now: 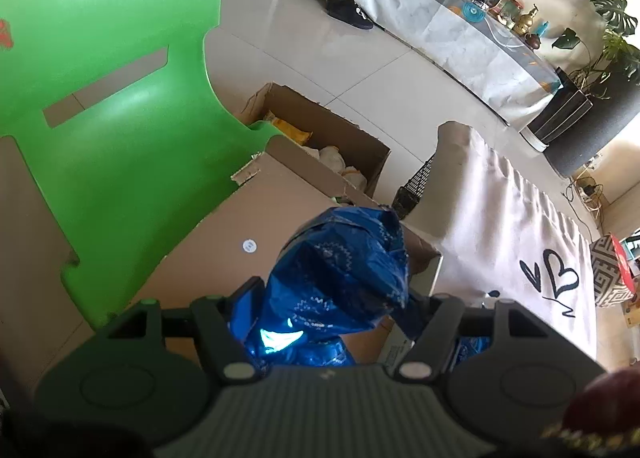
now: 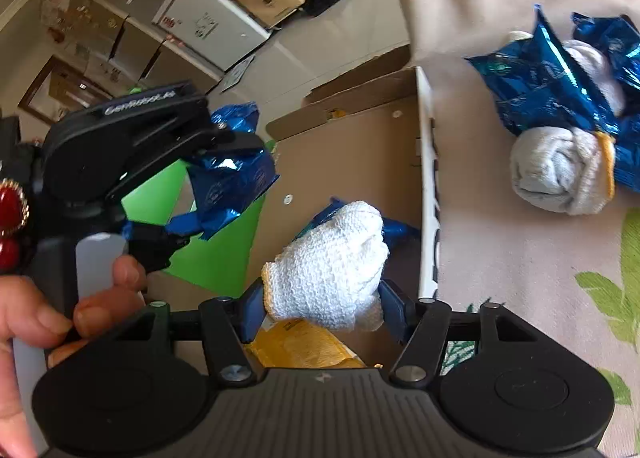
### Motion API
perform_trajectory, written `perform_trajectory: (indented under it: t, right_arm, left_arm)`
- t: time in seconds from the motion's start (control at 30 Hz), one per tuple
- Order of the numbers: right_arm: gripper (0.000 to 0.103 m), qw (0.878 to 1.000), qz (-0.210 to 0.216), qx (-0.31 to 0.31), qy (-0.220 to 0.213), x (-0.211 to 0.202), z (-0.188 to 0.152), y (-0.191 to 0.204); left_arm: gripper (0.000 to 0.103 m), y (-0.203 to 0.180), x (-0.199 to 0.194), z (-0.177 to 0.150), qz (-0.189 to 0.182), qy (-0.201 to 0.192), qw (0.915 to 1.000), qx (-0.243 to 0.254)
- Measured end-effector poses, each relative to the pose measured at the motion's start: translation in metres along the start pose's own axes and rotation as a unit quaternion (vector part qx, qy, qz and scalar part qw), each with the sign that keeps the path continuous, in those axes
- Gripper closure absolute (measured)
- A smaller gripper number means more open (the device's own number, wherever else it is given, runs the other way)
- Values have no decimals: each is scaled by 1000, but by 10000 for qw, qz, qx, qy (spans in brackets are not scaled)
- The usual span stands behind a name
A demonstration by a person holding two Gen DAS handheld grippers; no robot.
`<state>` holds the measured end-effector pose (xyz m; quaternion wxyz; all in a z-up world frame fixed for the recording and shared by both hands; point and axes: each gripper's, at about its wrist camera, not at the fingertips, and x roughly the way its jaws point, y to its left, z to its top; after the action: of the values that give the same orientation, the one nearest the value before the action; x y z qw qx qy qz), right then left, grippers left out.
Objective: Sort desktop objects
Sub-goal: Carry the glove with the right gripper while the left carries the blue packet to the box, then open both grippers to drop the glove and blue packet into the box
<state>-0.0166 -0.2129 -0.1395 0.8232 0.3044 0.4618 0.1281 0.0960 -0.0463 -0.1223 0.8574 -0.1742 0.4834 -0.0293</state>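
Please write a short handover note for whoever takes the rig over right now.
Left tool: shut on a blue foil packet, held above the cardboard box.
Right tool: a rolled white glove sits between its pads, over the same box.
Done: a blue packet seems to lie in the box already.
Left: more blue packets and a grey rolled glove wait on the cloth-covered table.
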Motion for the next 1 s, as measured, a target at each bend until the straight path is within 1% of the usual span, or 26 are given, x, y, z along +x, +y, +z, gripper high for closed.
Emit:
perform_trajectory:
  t: [0.07, 0.1, 0.13, 0.2, 0.23, 0.27, 0.3, 0.37, 0.43, 0.5, 0.53, 0.67, 0.77, 0.9, 1.0]
  right_arm:
    - [41, 9999, -85, 58, -26, 2, 0, -1]
    - [37, 9999, -130, 89, -24, 2, -1, -1]
    - [32, 9998, -176, 108, -22, 1, -1, -1]
    - [27, 9996, -236, 131, -72, -2, 1, -1]
    - [26, 9996, -248, 136, -83, -3, 1, -1]
    - [26, 9996, -206, 153, -85, -5, 2, -2]
    - [25, 9997, -142, 189, -103, -8, 3, -5]
    - [20, 9992, -74, 337, -186, -14, 6, -10]
    - [19, 9986, -61, 441, -281, -19, 9, -16]
    - [19, 9981, -117, 494, -354, -22, 15, -17]
    - [18, 9977, -129, 532, -396, -25, 17, -20]
    - [18, 9957, -242, 716, -529, -33, 22, -29]
    - [18, 9944, -368, 801, -583, -41, 25, -33]
    - [18, 9939, -482, 828, -545, -44, 27, -37]
    - [18, 9936, -641, 775, -517, -50, 29, -43]
  left_arm:
    - [34, -1, 1, 0, 32, 21, 10000, 25]
    - [29, -2, 1, -1, 71, 23, 10000, 31]
    - [22, -2, 1, -1, 115, 4, 9999, 26]
    - [16, -2, -1, -1, 156, -68, 9999, -16]
    - [12, -1, -2, -1, 167, -110, 9998, -32]
    - [10, -2, -3, 0, 188, -149, 9997, -30]
    - [10, -2, -4, 0, 216, -181, 9996, -23]
    - [10, -3, -4, 0, 224, -186, 9996, -7]
    - [10, -4, -3, 0, 214, -167, 9996, -11]
    - [10, -4, -3, 0, 236, -166, 9996, -19]
    - [8, -4, -3, 0, 241, -162, 9996, -30]
    - [6, -6, -1, 0, 242, -153, 9996, -17]
    - [3, -8, -2, -1, 275, -167, 9995, -7]
    - [2, -15, 0, -4, 257, -104, 9996, 56]
    - [1, -23, 1, -7, 175, -6, 9998, 131]
